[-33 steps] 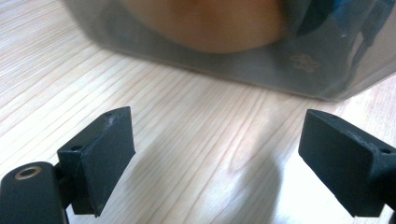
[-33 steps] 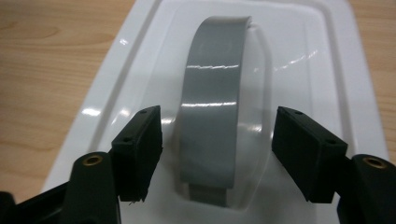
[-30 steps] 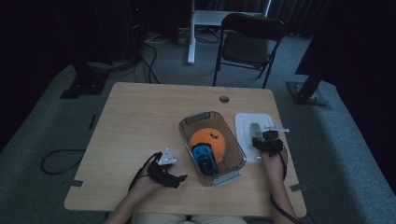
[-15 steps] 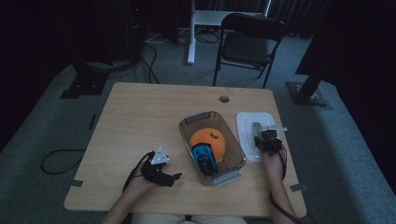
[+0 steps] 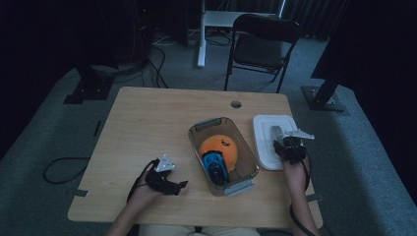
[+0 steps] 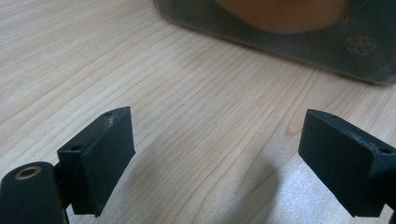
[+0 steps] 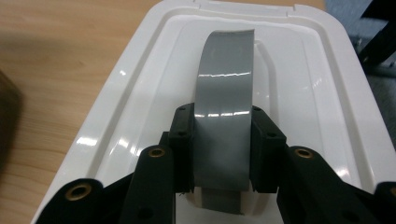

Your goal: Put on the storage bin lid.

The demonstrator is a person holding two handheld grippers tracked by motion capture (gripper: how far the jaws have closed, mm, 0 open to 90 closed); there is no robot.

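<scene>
A grey roll of tape [image 7: 224, 93] stands on edge between the pads of my right gripper [image 7: 222, 140], which is shut on it just above a white lid [image 7: 140, 93]. From above, that right gripper [image 5: 286, 146] hovers over the white lid [image 5: 264, 147] at the table's right, with the tape roll [image 5: 277, 132] at its tip. My left gripper [image 6: 217, 158] is open over bare wood with nothing between its pads. In the high view the left gripper [image 5: 178, 186] rests near the front edge, left of the clear container [image 5: 194, 142].
The clear container [image 6: 327, 42] holds an orange round object [image 5: 221, 145] and a blue object [image 5: 214, 164], and sits at mid table. A folding chair [image 5: 265, 44] stands beyond the far edge. The left half of the wooden table [image 5: 147, 123] is bare.
My right gripper has risen slightly over the white lid with the tape roll in its grip. The left hand has hardly shifted.
</scene>
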